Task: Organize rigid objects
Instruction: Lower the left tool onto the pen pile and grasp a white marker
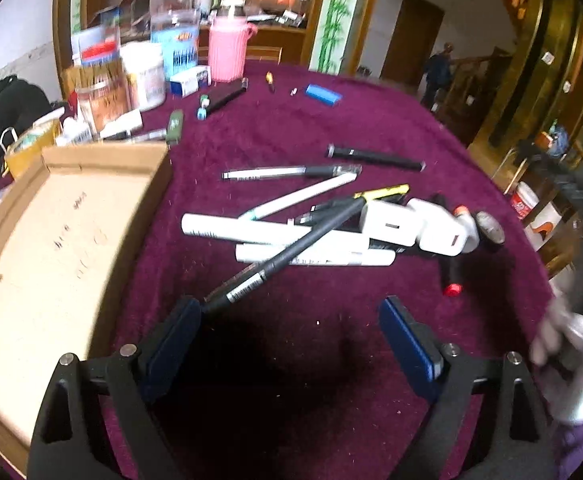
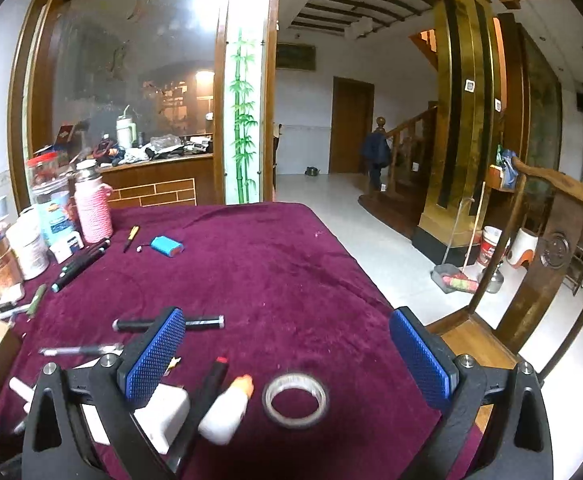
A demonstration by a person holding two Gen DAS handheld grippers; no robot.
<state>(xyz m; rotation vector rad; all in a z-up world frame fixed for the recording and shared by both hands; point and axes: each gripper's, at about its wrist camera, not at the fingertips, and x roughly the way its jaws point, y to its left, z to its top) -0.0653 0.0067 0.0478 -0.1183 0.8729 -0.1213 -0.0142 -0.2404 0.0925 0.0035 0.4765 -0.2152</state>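
Black pen (image 1: pixel 291 252) touching left jaws' pad.

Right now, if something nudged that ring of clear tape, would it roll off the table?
Probably not: the tape roll lies flat on the plush cloth, so it would likely slide. It looks light, thin and stiff; stood on edge, it could roll.
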